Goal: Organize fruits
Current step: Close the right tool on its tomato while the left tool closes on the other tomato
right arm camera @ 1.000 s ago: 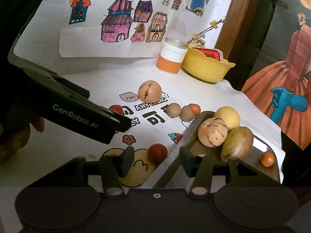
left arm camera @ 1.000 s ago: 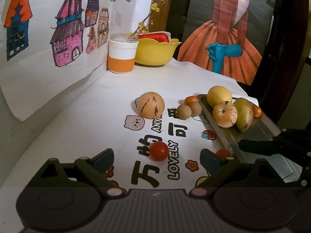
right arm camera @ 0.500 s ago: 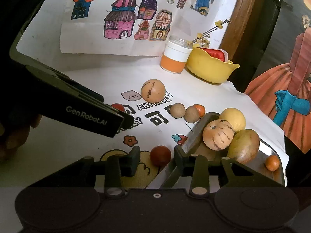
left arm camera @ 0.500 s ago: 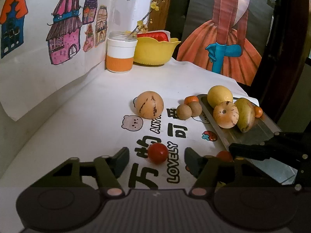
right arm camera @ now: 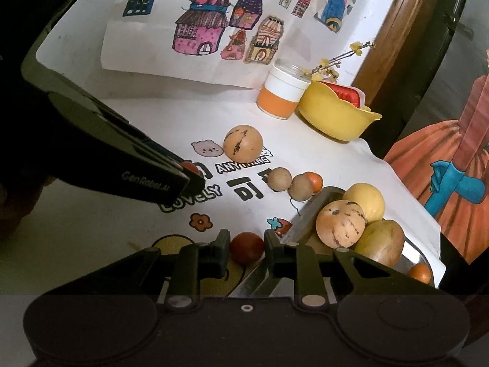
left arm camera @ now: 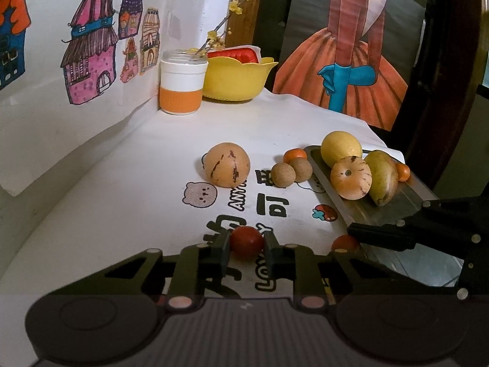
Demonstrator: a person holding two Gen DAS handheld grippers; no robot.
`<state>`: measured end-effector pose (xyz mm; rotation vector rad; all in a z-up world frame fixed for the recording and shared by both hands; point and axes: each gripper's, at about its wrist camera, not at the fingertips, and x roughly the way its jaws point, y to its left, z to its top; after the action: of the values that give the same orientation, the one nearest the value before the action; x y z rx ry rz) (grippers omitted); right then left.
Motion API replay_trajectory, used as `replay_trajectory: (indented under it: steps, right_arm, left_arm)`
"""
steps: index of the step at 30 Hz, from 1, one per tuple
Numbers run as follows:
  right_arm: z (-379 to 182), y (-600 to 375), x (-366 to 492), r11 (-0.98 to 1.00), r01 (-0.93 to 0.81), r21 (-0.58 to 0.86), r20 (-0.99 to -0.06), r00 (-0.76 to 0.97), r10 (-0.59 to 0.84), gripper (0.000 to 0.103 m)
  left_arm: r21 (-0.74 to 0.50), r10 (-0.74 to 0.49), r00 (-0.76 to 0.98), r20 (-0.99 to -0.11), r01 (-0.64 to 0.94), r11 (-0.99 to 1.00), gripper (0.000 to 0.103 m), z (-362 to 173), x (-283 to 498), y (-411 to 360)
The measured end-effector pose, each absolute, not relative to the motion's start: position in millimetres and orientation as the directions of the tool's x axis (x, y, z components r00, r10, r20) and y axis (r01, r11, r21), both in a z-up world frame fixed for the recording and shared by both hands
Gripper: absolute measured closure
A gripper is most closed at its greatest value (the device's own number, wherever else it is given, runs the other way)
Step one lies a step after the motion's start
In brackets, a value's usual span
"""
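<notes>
Landmark: metal tray at the edge of the bench, which is covered in a white printed cloth.

On the tray: yellow round fruit; streaked orange melon in front of it, touching; green-yellow mango beside the melon; small orange fruit behind the mango.

Off the tray, on the cloth: two brown round fruits touching each other just beside the tray's far corner, with a small orange behind them; a second streaked melon farther out from the tray.

Left claw: closed on a red cherry tomato, both pads touching it, on the cloth well out from the tray.

Right claw: closed on a second red tomato, just beside the tray's near rim.

Beyond the tray, by the wall: white-and-orange cup; yellow bowl touching it.
</notes>
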<state>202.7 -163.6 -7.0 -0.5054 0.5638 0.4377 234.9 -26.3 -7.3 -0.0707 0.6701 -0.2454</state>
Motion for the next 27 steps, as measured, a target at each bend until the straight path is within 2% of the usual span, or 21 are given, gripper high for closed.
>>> replay_trajectory:
  steps: [27]
  right_arm:
    - [17,-190,173,0.83,-0.473,-0.295,-0.537,0.8,0.266,0.078]
  left_arm:
    - [-0.124,-0.277,0.756,-0.593,0.254,0.959,0.079,11,209,-52]
